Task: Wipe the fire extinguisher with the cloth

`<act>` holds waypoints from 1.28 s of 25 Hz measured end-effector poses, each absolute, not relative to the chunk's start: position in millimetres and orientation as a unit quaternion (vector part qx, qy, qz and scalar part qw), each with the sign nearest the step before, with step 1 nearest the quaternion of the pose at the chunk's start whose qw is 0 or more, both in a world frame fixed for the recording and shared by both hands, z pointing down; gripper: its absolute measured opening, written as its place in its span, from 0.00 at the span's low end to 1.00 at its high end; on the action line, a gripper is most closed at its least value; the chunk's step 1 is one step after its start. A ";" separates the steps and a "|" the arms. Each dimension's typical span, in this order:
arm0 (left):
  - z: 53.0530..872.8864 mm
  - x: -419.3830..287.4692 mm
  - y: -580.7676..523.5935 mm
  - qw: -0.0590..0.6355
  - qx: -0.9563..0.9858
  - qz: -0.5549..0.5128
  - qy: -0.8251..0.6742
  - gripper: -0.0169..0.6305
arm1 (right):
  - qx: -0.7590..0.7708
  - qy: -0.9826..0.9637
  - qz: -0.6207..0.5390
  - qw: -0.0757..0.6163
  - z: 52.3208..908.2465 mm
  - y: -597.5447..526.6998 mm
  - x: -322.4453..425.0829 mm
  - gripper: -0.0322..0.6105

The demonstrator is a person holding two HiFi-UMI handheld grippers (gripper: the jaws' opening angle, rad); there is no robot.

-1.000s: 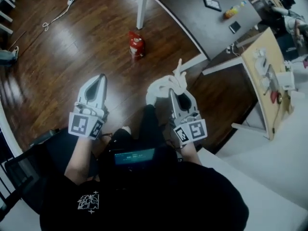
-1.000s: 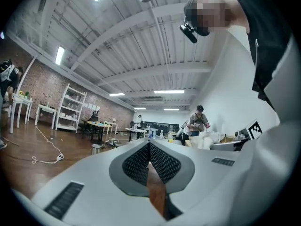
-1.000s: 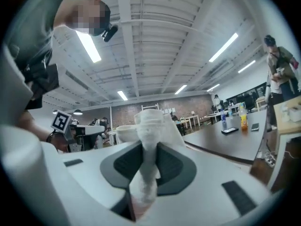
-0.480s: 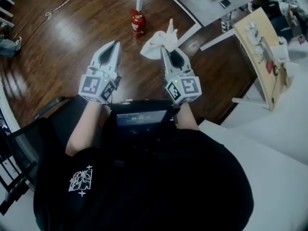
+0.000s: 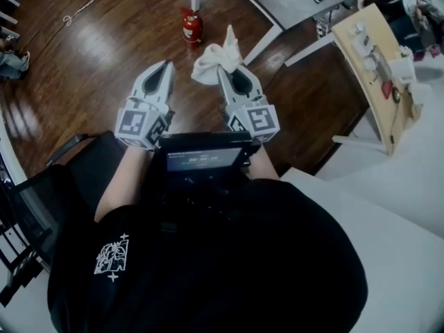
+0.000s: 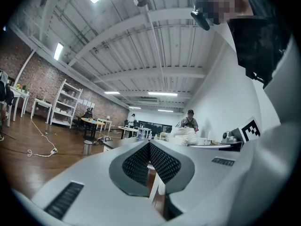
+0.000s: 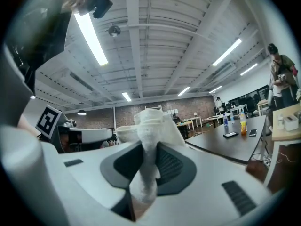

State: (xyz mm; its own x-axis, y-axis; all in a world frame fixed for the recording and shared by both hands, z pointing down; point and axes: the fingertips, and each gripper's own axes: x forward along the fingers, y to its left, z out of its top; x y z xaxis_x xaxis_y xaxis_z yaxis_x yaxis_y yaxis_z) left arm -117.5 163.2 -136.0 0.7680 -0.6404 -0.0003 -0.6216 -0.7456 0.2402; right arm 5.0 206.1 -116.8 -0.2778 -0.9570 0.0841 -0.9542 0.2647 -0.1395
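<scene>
In the head view, the small red fire extinguisher (image 5: 191, 25) stands upright on the dark wooden floor (image 5: 104, 54) at the upper centre of the frame, beside a white table leg. The right gripper (image 5: 223, 71) has its jaws clamped on a crumpled white cloth (image 5: 211, 60), which bunches above them. The left gripper (image 5: 166, 65) has its jaws together with nothing between them.

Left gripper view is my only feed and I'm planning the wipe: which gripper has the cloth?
Observer: The right gripper; its jaws are shut on the cloth.
Operator: Where's the extinguisher?
Observer: The fire extinguisher stands on the wood floor, ahead of the right gripper.
Operator: Is the cloth touching it?
Observer: No. The head view shows bare floor between them.
</scene>
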 end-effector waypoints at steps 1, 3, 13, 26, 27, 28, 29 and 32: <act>-137.2 -116.2 163.0 0.113 0.933 -0.040 -0.338 0.03 | -0.599 0.797 -0.083 0.008 -116.7 206.7 4.1 0.20; -139.4 -114.6 162.2 0.112 0.933 -0.039 -0.339 0.03 | -0.595 0.799 -0.084 0.006 -117.1 206.8 2.3 0.20; -141.3 -110.4 162.3 0.102 0.936 -0.038 -0.334 0.03 | -0.596 0.800 -0.074 0.007 -119.6 204.9 2.8 0.20; -144.7 -110.3 162.4 0.097 0.937 -0.037 -0.334 0.03 | -0.592 0.803 -0.075 0.001 -116.3 204.2 1.5 0.19; -145.0 -110.2 162.4 0.096 0.937 -0.037 -0.334 0.03 | -0.592 0.803 -0.075 0.001 -116.2 204.0 1.8 0.19; -145.4 -110.1 162.4 0.096 0.937 -0.037 -0.334 0.03 | -0.592 0.803 -0.075 0.001 -116.3 203.8 1.9 0.19; -145.8 -109.9 162.4 0.096 0.937 -0.037 -0.335 0.03 | -0.592 0.803 -0.075 0.001 -116.4 203.6 1.9 0.19; -146.3 -108.6 163.2 0.098 0.937 -0.037 -0.334 0.03 | -0.591 0.803 -0.075 -0.002 -116.6 203.4 1.3 0.19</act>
State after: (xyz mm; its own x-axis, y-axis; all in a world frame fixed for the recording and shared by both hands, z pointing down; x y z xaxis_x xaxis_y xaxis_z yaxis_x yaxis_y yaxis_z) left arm -108.6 163.2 -146.3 0.7737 -0.6335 -0.0049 -0.6189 -0.7575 0.2079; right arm 1.3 203.4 -116.6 -0.3025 -0.9488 0.0913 -0.9492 0.2912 -0.1189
